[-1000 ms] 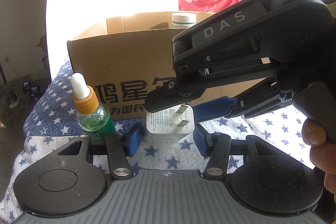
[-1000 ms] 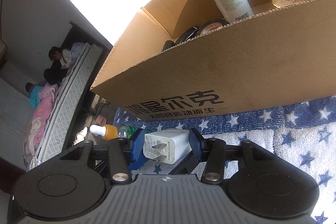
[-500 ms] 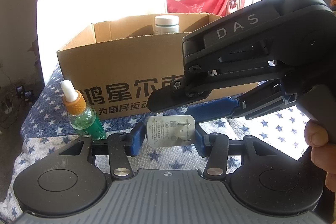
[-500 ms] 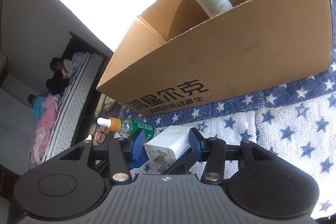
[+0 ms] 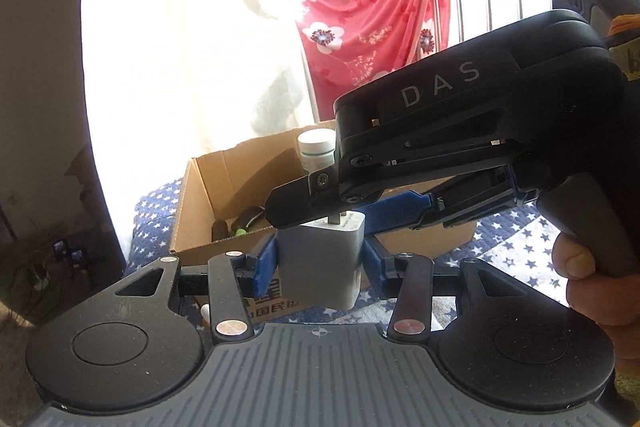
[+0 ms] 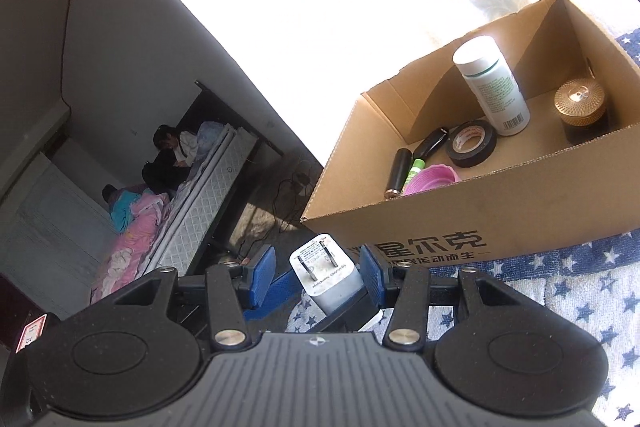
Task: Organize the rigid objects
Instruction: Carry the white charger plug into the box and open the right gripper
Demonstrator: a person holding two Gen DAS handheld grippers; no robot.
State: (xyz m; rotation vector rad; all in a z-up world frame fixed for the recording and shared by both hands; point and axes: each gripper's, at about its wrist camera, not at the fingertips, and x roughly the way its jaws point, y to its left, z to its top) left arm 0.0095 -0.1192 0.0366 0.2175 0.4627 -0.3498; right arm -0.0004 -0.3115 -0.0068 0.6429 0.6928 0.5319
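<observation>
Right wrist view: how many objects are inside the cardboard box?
7: white bottle and gold-capped jar at the back; black tape roll, black clip-like piece, dark tube, green pen and pink item nearer the cardboard box's front wall, which may hide more.

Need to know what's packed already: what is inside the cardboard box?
Inside the cardboard box: a white bottle, black tape roll, gold-capped jar, dark tube, black clip-like item, green item and pink item. The near wall hides the floor below them.

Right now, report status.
Left hand-held gripper just closed further, charger between its pads. Right hand-held gripper clamped too. Charger aloft, short of box. Nothing in between.
</observation>
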